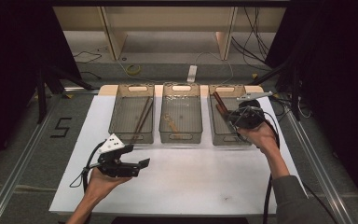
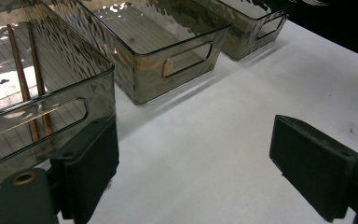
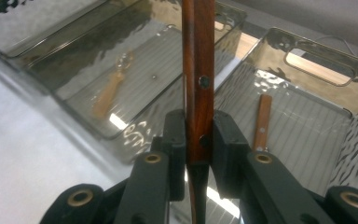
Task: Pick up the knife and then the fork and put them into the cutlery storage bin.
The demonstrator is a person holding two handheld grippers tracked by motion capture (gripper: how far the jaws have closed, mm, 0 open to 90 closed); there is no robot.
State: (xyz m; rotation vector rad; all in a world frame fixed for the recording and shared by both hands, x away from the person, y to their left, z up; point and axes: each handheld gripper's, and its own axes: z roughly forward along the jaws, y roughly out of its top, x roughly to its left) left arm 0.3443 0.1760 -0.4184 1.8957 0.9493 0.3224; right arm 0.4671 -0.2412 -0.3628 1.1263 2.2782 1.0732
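Right gripper [image 3: 193, 154] clamped on a wooden-handled utensil [image 3: 198, 70] above the right bin [image 3: 307, 60].

The narrow grip on the riveted handle kept it steady for sorting; the left gripper [image 2: 193, 163] waited wide open, empty, beside the chopstick bin [image 2: 74, 88].

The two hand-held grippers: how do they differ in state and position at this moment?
The left hand-held gripper has its jaws wide apart with nothing between them, while the right hand-held gripper is closed on a reddish-brown wooden handle. The left one is over the bare white table in front of the bins; the right one is above the right bin. Both are black and held by a person's hand.
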